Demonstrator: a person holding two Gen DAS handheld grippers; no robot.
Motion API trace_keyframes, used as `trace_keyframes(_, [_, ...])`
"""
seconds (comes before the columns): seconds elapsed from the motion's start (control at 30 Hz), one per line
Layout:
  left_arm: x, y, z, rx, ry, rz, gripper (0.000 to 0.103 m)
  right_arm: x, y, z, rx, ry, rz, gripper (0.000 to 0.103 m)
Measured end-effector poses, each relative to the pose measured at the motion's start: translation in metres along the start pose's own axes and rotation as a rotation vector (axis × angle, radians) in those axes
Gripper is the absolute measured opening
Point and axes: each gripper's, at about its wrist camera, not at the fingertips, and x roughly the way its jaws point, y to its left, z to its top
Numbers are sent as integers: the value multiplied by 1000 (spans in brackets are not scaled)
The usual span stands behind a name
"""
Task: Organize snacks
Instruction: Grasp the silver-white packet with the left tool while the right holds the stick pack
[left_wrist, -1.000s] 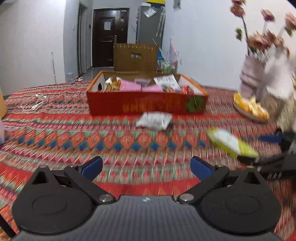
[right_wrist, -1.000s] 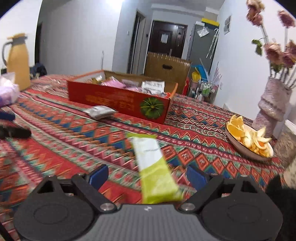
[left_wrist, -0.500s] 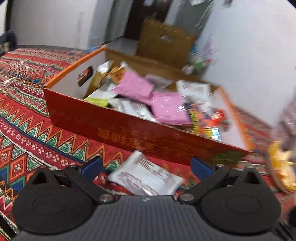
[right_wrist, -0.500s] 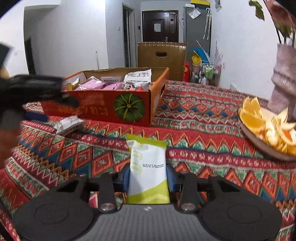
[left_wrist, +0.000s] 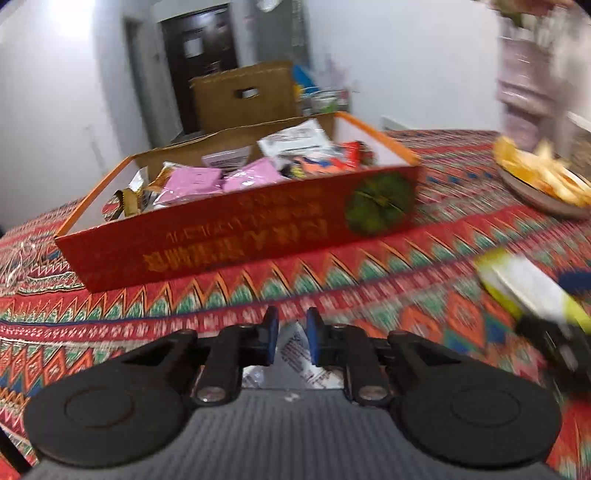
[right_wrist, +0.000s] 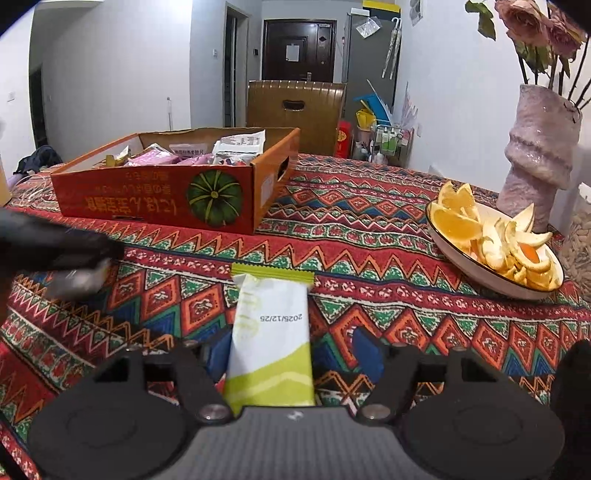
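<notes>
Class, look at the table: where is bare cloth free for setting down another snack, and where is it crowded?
Free: the tablecloth between the red snack box and the plate of orange peels. Crowded: inside the box, packed with packets, and beside the green-and-white packet.

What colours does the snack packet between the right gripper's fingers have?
The snack packet is white with lime-green ends, clearest in the right wrist view.

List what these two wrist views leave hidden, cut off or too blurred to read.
- Silver packet, left wrist view: mostly hidden behind the shut left claw; its print is unreadable.
- Green-and-white packet, right wrist view: near end hidden by the right claw; whether the pads touch it is unclear.
- Snack box, left wrist view: lettering smeared by blur.
- Flowers, right wrist view: cut off by the top edge.
</notes>
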Motion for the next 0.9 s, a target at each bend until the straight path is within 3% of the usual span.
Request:
trace_keyframes(0.1, [-37, 5, -21, 29, -65, -60, 22, -1, -1, -1, 9, 3, 4, 71])
trace_keyframes(0.17, [-54, 9, -30, 11, -63, -51, 73, -2, 1, -1, -2, 2, -8, 73])
trace_keyframes(0.23, [-70, 15, -39, -44, -59, -31, 78, -4, 2, -3, -10, 0, -11, 74])
trace_keyframes(0.33, [-77, 22, -46, -140, -5, -68, 84, -8, 2, -6, -2, 0, -4, 74])
trace_keyframes(0.47, [-55, 20, -40, -222, 54, -115, 85, -9, -2, -9, 20, -2, 8, 74])
trace_keyframes(0.6, [-32, 8, -32, -240, 70, -90, 82, -11, -3, -12, 33, -8, 21, 73])
trace_keyframes(0.63, [-29, 5, -30, -221, 58, -71, 76, -11, -4, -12, 34, -10, 22, 74])
trace_keyframes(0.67, [-27, 0, -29, -190, 51, -41, 60, -11, -4, -12, 35, -9, 24, 74])
trace_keyframes(0.7, [-27, -6, -29, -143, 37, -3, 52, -11, -4, -12, 35, -10, 27, 74])
trace_keyframes(0.77, [-31, -11, -31, -97, 26, -8, 43, -12, -5, -12, 37, -12, 32, 69])
trace_keyframes(0.9, [-48, -8, -39, -81, 40, -50, 41, -13, -7, -12, 40, -24, 36, 49])
